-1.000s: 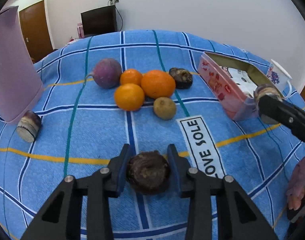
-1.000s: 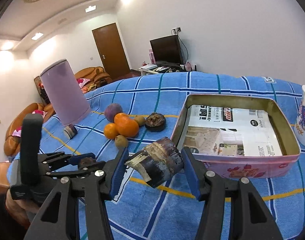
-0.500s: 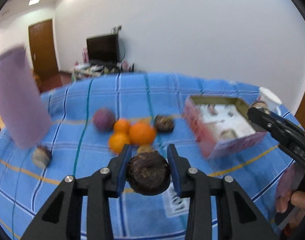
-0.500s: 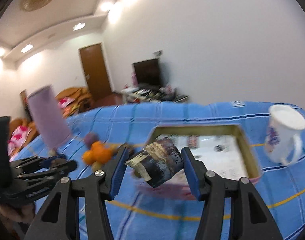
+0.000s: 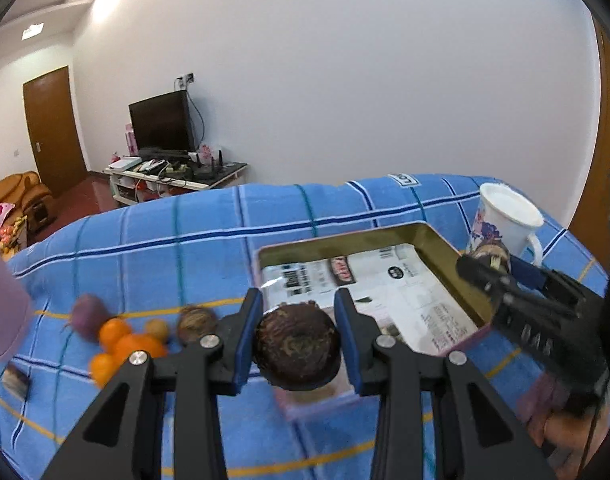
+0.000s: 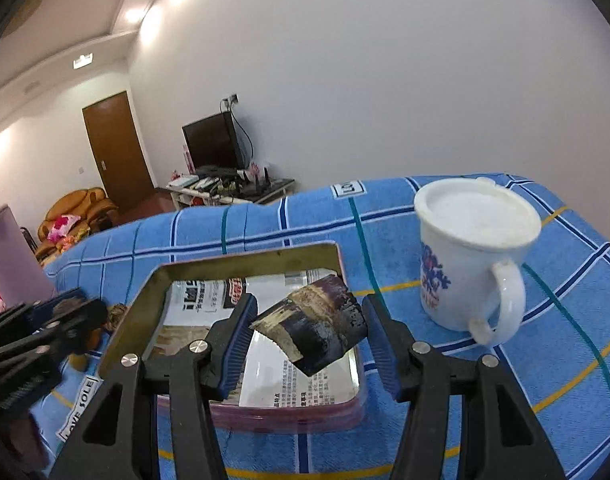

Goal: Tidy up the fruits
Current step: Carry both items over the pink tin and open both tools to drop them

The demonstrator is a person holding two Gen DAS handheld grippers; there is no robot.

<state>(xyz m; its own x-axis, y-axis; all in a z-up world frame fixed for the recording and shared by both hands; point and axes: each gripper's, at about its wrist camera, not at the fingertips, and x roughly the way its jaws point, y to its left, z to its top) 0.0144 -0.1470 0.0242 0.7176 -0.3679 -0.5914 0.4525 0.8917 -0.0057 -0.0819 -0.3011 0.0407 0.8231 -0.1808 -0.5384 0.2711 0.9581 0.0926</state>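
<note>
My left gripper (image 5: 298, 344) is shut on a round dark brown fruit (image 5: 298, 346), held above the near corner of the pink tin box (image 5: 433, 236). My right gripper (image 6: 309, 334) is shut on a dark purple cut piece (image 6: 311, 326), held over the box (image 6: 241, 258), which is lined with printed paper. The right gripper also shows in the left wrist view (image 5: 489, 276) at the box's right edge. Several oranges (image 5: 121, 346), a purple fruit (image 5: 87, 314), a kiwi (image 5: 157, 328) and a brown fruit (image 5: 195, 320) lie left of the box.
A white mug (image 6: 471, 256) stands right of the box on the blue checked cloth (image 6: 405, 208). A lilac container (image 6: 9, 260) stands at the far left, with another cut piece (image 5: 15, 380) beside it. The bed's far edge lies behind.
Both grippers have risen and swung right, from near the fruit pile to over the tin box, each still holding its piece.
</note>
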